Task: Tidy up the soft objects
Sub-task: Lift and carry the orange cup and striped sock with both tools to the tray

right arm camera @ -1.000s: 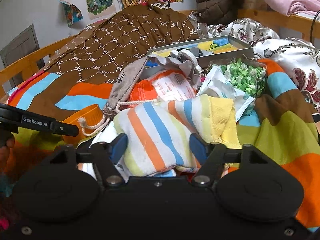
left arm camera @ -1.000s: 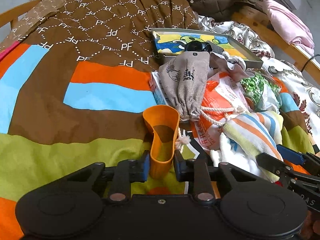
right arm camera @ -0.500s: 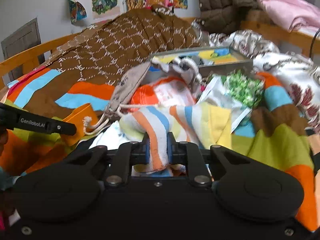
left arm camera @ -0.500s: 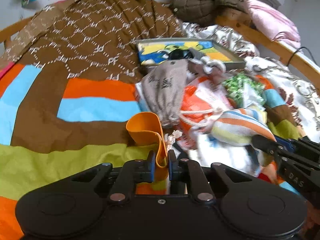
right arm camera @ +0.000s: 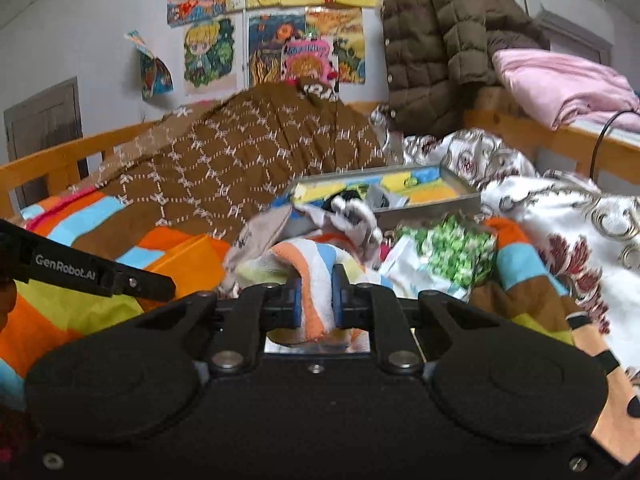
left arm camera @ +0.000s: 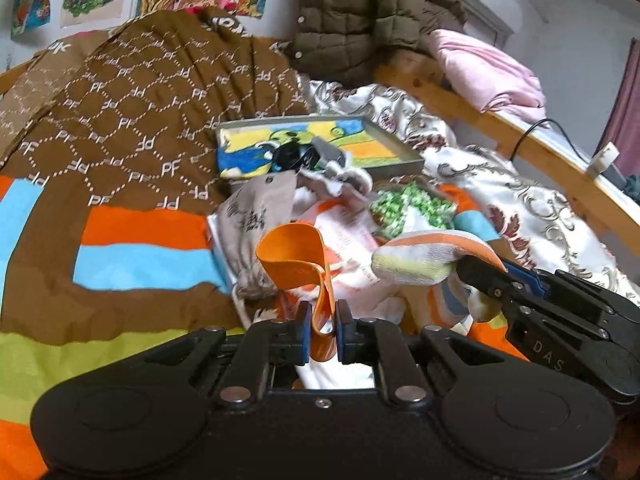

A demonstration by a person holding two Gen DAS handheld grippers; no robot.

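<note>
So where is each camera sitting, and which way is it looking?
Left wrist: sits on the left gripper, looking forward over the bed at the orange cup squeezed in its fingers; the right gripper shows at the right edge.
Right wrist: sits on the right gripper, looking forward at the striped towel it pinches; the left gripper's arm shows on the left.
Both see the picture tray and brown jacket.
</note>
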